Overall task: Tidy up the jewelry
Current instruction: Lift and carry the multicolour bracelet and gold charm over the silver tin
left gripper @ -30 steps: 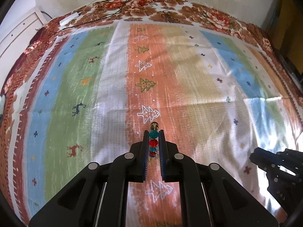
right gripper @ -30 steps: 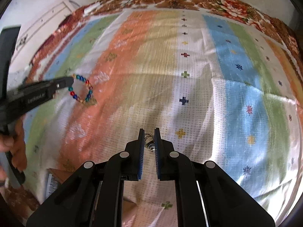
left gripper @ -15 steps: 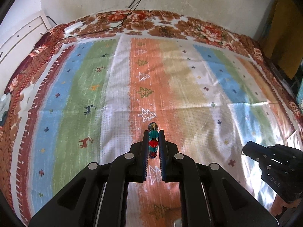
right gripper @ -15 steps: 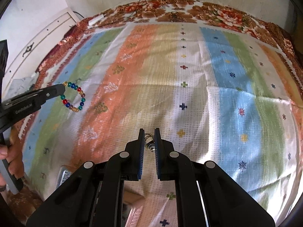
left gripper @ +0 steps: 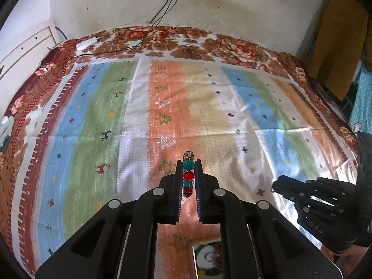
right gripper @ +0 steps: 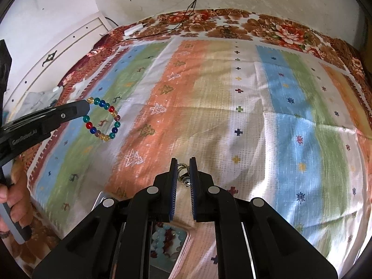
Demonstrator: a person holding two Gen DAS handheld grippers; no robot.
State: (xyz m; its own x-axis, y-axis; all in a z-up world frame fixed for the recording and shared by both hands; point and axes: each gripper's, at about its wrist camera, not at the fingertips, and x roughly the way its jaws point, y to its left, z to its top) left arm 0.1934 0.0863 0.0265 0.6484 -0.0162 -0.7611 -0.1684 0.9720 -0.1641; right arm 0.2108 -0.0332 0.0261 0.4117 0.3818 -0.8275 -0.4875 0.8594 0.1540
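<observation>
**Both grippers loaded above the bed**

I am looking over a bed covered by a striped cloth (left gripper: 130,121) with tree and deer motifs, lying on a floral blanket (left gripper: 232,48) that is showing along the far edge. A black cable (left gripper: 139,44) is trailing across that far edge from the wall.

Near the front edge a tin box (right gripper: 167,244) is sitting partly hidden under the right gripper's body.

I am holding the left gripper (left gripper: 188,172) above the cloth's orange stripe, its jaws clamped on a beaded bracelet (right gripper: 102,118), whose loop is hanging free in the air beyond the fingertips.

I am holding the right gripper (right gripper: 183,174) closed on a small gold-coloured chain piece (right gripper: 183,169); what kind of piece it is, I cannot tell.
</observation>
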